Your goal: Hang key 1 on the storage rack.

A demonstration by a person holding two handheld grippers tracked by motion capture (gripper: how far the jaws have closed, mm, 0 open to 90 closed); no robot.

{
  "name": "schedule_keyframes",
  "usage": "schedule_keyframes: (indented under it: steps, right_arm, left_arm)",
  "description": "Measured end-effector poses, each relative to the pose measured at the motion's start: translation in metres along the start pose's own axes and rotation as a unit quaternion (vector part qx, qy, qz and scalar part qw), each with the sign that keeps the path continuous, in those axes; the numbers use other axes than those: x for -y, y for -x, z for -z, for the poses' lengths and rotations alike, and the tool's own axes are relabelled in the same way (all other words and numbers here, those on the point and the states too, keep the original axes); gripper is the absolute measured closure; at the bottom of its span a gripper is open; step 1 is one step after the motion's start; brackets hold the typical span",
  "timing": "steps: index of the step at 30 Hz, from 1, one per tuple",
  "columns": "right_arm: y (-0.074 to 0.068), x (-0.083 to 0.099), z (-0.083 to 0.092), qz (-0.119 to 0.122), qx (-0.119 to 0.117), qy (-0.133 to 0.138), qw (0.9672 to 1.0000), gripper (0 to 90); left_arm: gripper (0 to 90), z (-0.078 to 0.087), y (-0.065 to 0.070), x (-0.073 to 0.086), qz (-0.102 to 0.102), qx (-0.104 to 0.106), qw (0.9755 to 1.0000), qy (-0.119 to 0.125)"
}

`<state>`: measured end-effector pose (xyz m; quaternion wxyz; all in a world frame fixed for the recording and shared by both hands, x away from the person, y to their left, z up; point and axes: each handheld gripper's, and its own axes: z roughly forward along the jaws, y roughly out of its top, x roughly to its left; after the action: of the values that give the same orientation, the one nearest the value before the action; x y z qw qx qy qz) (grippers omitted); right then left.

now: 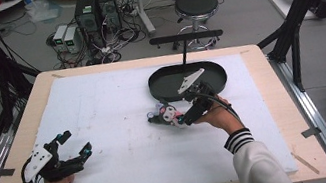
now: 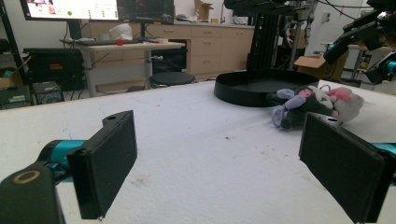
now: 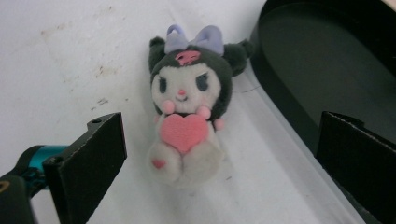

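Right gripper: jaws spread wide, nothing held. In the right gripper view the plush toy lies on its back on the white foam pad, in the gap between the 2 jaws and slightly ahead of them, touching neither. Toy has a dark hood with a lilac bow, white face, and a pink heart on its front. The black oval tray sits just beyond the jaw on the right of this view; the toy's head is close to the tray wall, contact not determinable.

High view: right gripper is over the pad just in front of the tray, with the toy at its tips. The hand holding it has a striped cuff.

Left gripper: jaws wide open, empty, resting low near the pad's near-left corner, well apart from toy and tray. In the left gripper view only bare pad lies between the 2 jaws; toy and tray are far ahead, toward the right-hand jaw's side.
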<state>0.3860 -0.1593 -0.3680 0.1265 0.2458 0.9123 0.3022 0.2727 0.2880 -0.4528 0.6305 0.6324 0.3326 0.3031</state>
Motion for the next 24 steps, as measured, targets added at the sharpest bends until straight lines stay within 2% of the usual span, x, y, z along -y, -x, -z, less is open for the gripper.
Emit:
schedule_keyframes:
  steps: [1, 4, 8, 10, 13, 22, 24]
  right_arm:
    - [0.0, -0.002, -0.004, 0.003, -0.001, -0.016, 0.9999, 1.6]
    - [-0.001, -0.003, -0.008, 0.008, -0.001, -0.025, 0.9997, 1.6]
    - [0.0, -0.004, -0.014, 0.002, -0.005, -0.039, 0.9992, 1.6]
    - [-0.002, -0.004, -0.019, 0.009, -0.004, -0.059, 0.9982, 2.1]
    - [-0.002, -0.004, -0.022, 0.01, -0.005, -0.072, 0.9973, 4.8]
    - [-0.004, -0.004, -0.035, 0.012, -0.012, -0.102, 0.9946, 5.1]
    - [-0.004, -0.004, -0.037, 0.013, -0.02, -0.107, 0.994, 6.3]
  left_arm:
    - [11.8, 0.0, 0.0, 0.0, 0.0, 0.0, 1.0, 0.0]
    - [11.8, 0.0, 0.0, 0.0, 0.0, 0.0, 1.0, 0.0]
    - [11.8, 0.0, 0.0, 0.0, 0.0, 0.0, 1.0, 0.0]
    - [11.8, 0.0, 0.0, 0.0, 0.0, 0.0, 1.0, 0.0]
    - [11.8, 0.0, 0.0, 0.0, 0.003, -0.001, 1.0, 0.001]
    - [11.8, 0.0, 0.0, 0.0, 0.003, -0.001, 1.0, 0.001]
    - [11.8, 0.0, 0.0, 0.0, 0.003, -0.001, 1.0, 0.001]
